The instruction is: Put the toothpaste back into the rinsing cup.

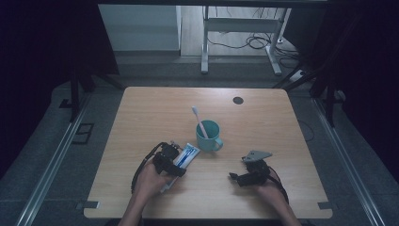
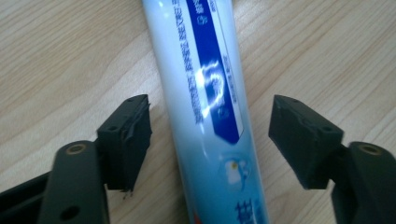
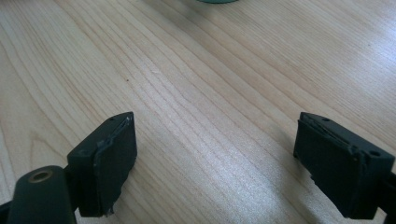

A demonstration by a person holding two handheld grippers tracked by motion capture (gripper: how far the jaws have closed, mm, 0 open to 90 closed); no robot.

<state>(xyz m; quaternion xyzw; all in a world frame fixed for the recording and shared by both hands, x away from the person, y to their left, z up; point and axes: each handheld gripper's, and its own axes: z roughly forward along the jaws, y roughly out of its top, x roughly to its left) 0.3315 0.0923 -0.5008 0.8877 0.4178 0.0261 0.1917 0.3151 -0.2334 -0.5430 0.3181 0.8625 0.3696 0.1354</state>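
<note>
A white and blue toothpaste tube (image 1: 188, 154) (image 2: 205, 107) lies flat on the wooden table (image 1: 263, 122), just left of a teal mug (image 1: 208, 135) holding a white toothbrush (image 1: 199, 120). My left gripper (image 1: 177, 161) (image 2: 212, 135) straddles the tube. Its jaws stand on either side with a gap between each pad and the tube, so it is open. My right gripper (image 1: 236, 177) (image 3: 215, 158) rests low over bare wood to the right of the mug, open with nothing between its jaws. The mug's base (image 3: 217, 1) peeks in at the top edge of the right gripper view.
A small black round cap (image 1: 238, 100) sits in the tabletop near the far edge. Beyond the table stands a white desk frame (image 1: 240, 28) with cables on the floor. Bare wood lies between the two grippers and across the far half.
</note>
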